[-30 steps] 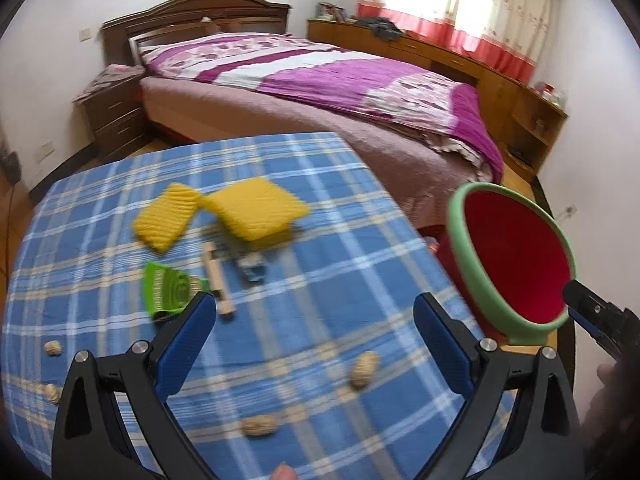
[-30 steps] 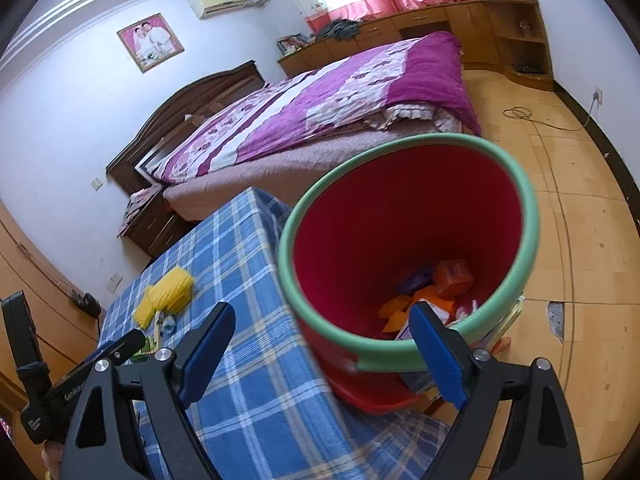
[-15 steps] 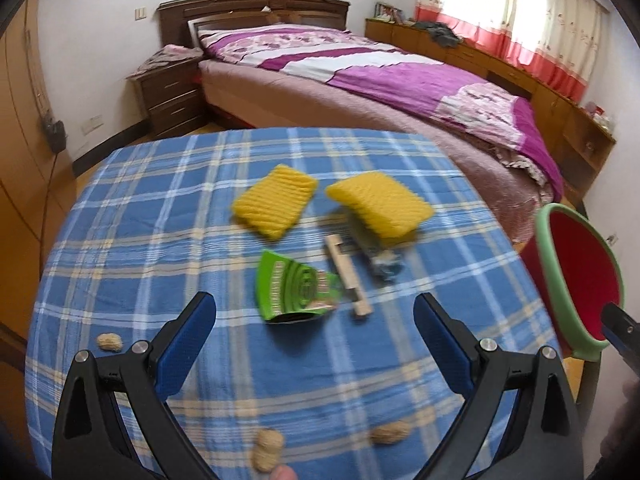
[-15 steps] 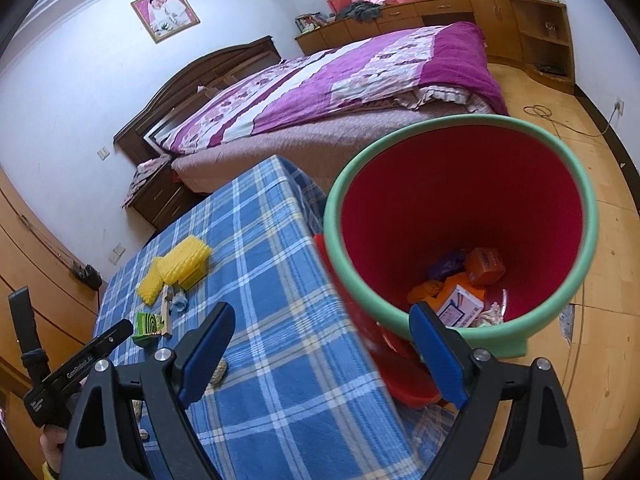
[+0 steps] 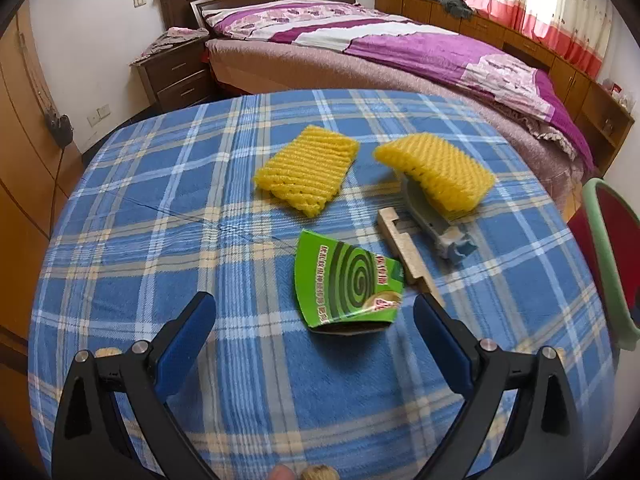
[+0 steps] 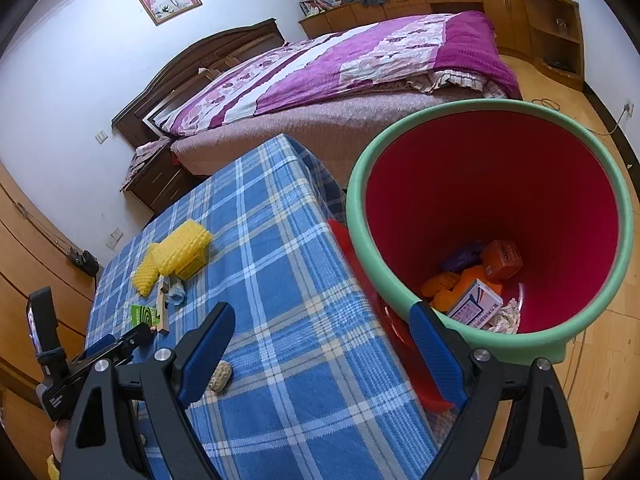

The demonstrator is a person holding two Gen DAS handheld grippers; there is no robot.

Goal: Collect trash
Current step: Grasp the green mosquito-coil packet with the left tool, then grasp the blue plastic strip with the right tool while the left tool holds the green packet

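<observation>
A torn green mosquito-coil box (image 5: 346,280) lies on the blue plaid table (image 5: 160,240). My left gripper (image 5: 313,300) hovers open just in front of it, one finger at each side, apart from it. Behind the box lie two yellow foam nets (image 5: 306,170), a wooden strip (image 5: 404,252) and a grey-blue piece (image 5: 432,220). The red bin with a green rim (image 6: 356,216) stands beside the table with trash inside. My right gripper (image 6: 322,314) is open and holds nothing, above the table edge next to the bin. A peanut (image 6: 221,376) lies by its left finger.
More peanuts lie near the table's front edge (image 5: 316,472) and left side (image 5: 106,353). A bed (image 5: 400,52) with a purple cover stands behind the table, a nightstand (image 5: 176,76) to its left. Wooden floor (image 6: 600,380) surrounds the bin.
My left gripper swung left and down toward the green box, which now sits between its fingers in view; the bin slid to the right edge. The right gripper drifted back over the table edge.
</observation>
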